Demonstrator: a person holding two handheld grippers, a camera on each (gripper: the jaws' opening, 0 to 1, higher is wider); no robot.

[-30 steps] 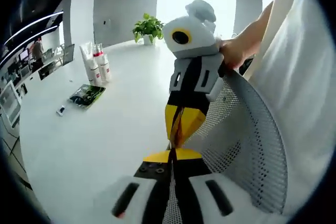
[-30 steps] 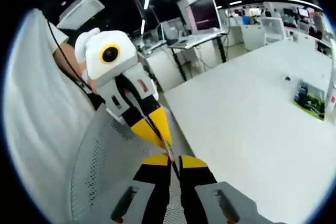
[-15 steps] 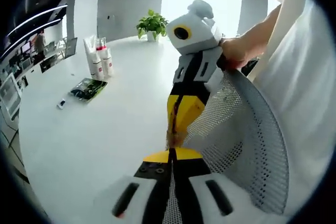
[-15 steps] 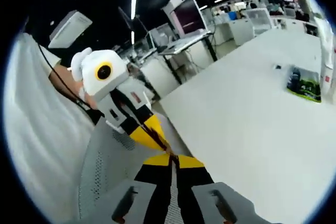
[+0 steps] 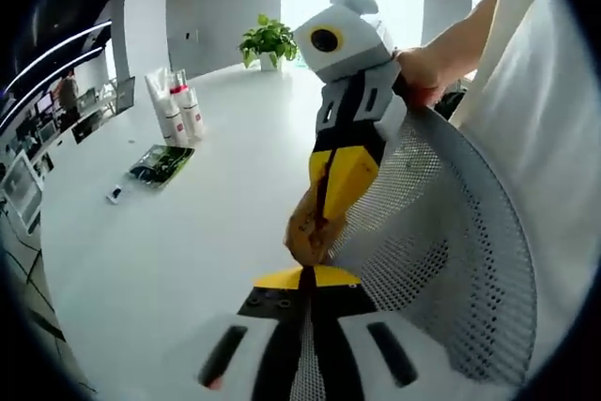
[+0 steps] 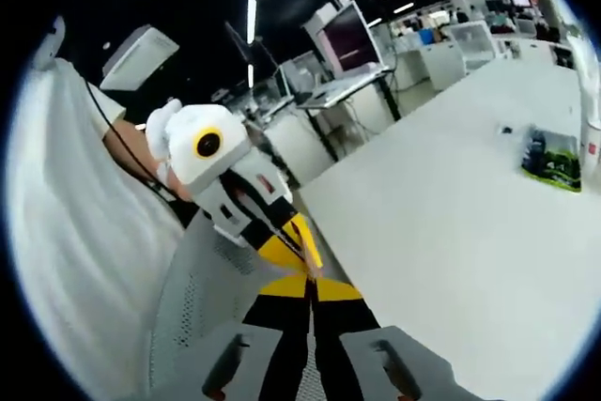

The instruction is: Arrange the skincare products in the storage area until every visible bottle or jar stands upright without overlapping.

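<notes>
Far off on the white table (image 5: pixel 188 251) stand several white skincare bottles (image 5: pixel 175 110) with red labels, upright and close together. A slice of one bottle (image 6: pixel 592 133) shows at the right edge of the right gripper view. My left gripper (image 5: pixel 307 275) is shut and holds nothing. My right gripper (image 5: pixel 315 228), held by a hand (image 5: pixel 423 77), points down at it, and their yellow tips meet. In the right gripper view my right gripper (image 6: pixel 308 281) is shut and empty, tip to tip with the left gripper (image 6: pixel 302 262). Both are well away from the bottles.
A green packet (image 5: pixel 160 164) (image 6: pixel 554 159) and a small dark item (image 5: pixel 115 194) lie on the table near the bottles. A potted plant (image 5: pixel 268 41) stands at the far end. A grey mesh chair back (image 5: pixel 441 260) is under the grippers. Desks with a monitor (image 6: pixel 352 39) stand beyond.
The grippers stay tip to tip while both cameras shift a little. The right gripper's tips have dropped slightly toward the left gripper. Nothing on the table has moved.
</notes>
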